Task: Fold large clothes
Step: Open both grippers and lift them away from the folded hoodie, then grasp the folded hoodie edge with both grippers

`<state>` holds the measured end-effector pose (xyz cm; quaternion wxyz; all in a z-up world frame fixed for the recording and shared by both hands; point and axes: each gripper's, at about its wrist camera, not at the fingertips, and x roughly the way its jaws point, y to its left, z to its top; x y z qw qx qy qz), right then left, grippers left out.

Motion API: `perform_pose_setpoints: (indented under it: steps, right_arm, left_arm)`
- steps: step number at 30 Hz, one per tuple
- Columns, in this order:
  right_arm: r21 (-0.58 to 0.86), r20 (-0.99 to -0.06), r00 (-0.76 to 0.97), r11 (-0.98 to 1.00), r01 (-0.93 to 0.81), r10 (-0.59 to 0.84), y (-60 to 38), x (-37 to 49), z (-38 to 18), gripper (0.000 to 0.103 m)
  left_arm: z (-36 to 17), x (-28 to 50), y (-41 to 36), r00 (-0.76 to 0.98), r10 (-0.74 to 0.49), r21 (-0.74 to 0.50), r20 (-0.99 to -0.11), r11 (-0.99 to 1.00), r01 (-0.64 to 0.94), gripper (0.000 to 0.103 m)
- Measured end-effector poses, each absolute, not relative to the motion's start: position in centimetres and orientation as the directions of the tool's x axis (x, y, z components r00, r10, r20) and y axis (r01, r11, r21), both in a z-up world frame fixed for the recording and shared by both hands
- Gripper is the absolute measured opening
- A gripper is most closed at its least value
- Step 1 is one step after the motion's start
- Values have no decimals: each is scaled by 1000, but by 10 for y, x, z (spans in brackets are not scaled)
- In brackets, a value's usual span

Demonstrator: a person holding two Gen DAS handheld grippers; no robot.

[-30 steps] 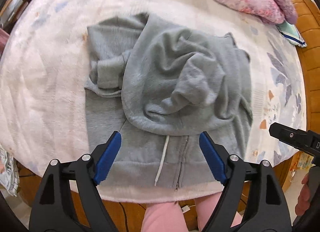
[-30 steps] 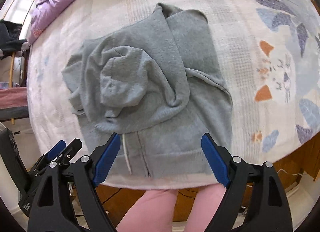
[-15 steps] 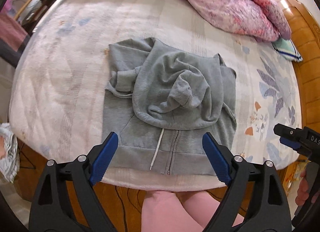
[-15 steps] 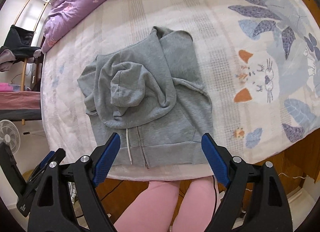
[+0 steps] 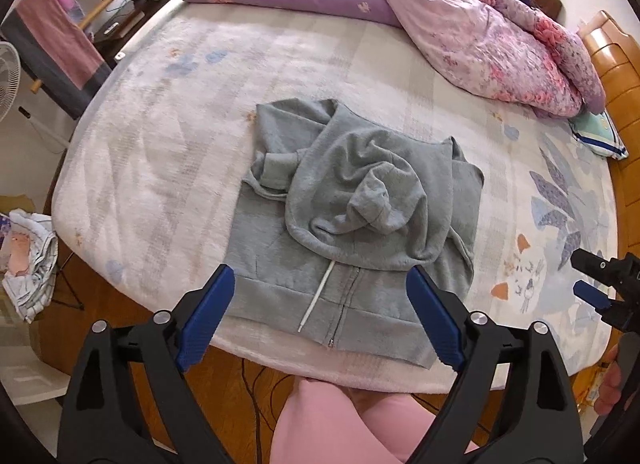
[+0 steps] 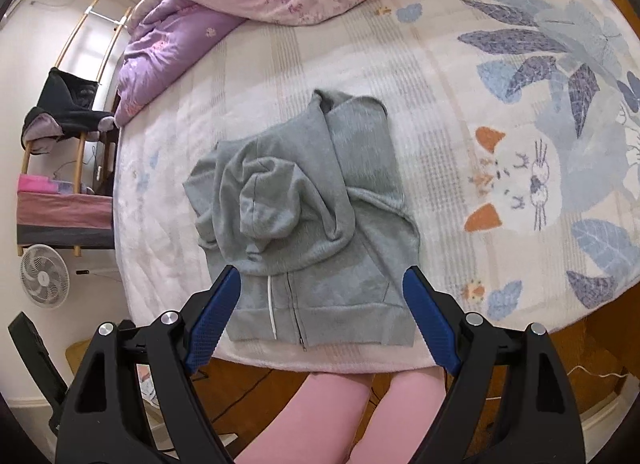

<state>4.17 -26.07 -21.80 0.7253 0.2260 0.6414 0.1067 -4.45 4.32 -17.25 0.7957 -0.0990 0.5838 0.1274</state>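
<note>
Your left gripper hangs above the near edge of the bed with its blue pads spread wide and nothing between them; your right gripper is likewise spread wide and empty, its pads clear of the cloth below; neither tool touches the garment. The grey zip hoodie lies on the bed sheet just beyond both tools, its hem and zipper toward you, the upper half and hood bunched back over the body in an untidy heap (one cuffed sleeve shows folded at the left side); a white drawstring trails down beside the zipper. Your legs in pink stand against the bed's near edge. Farther out, a purple and pink floral quilt is heaped at the far side of the bed; a wooden headboard rises at the right; a white fan stands on the floor at the left.
</note>
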Motion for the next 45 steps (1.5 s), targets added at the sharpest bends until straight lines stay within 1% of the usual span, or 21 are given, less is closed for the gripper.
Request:
perform_pose_setpoints:
  steps: [4, 6, 9, 12, 19, 23, 27, 31, 33, 36, 41, 43, 44, 45]
  right_arm:
    - [474, -876, 176, 868, 149, 448, -268, 61, -215, 80]
    - [479, -873, 185, 863, 162, 451, -272, 71, -214, 85]
    - [469, -878, 198, 867, 171, 436, -276, 87, -213, 85]
    - [452, -886, 211, 871, 192, 413, -279, 103, -216, 85]
    - [384, -920, 194, 885, 261, 342, -280, 160, -240, 85]
    - [362, -931, 158, 891, 274, 330, -274, 198, -269, 86]
    - [348, -938, 105, 898, 271, 332, -264, 237, -307, 86]
    - [299, -954, 37, 930, 212, 298, -248, 272, -351, 86]
    - [270, -962, 3, 951, 147, 273, -238, 288, -375, 86]
    - [272, -960, -37, 958, 89, 276, -230, 304, -407, 86]
    - [292, -943, -144, 954, 75, 300, -223, 320, -462, 86]
    - [305, -932, -182, 950, 68, 313, -219, 320, -482, 86]
    - [294, -934, -200, 955, 40, 296, -214, 318, -494, 86]
    - [283, -936, -213, 959, 19, 280, -210, 317, -501, 86]
  left_arm:
    - [-168, -33, 50, 278, 126, 30, -952, 945, -325, 89]
    - [-167, -23, 60, 277, 126, 28, -953, 942, -333, 89]
    - [-166, -7, 76, 275, 119, 17, -954, 939, -344, 89]
    - [-169, 19, 99, 266, 108, 11, -958, 939, -343, 89]
    - [-192, 95, 154, 206, 83, 16, -975, 950, -310, 90]
    - [-223, 143, 184, 140, 90, 45, -986, 954, -297, 90]
    - [-261, 185, 205, 101, 63, 33, -993, 962, -269, 91]
    - [-314, 225, 225, 40, 69, 56, -997, 963, -262, 91]
    - [-341, 244, 235, 29, 68, 58, -997, 959, -278, 91]
    - [-376, 267, 249, 26, 17, 8, -1000, 954, -301, 91]
    - [-448, 287, 259, -78, -96, -68, -992, 951, -303, 91]
    - [-471, 288, 256, -123, -157, -117, -980, 952, -283, 91]
    - [-482, 288, 253, -153, -172, -127, -973, 956, -264, 92]
    - [-490, 288, 246, -165, -144, -108, -976, 972, -209, 93]
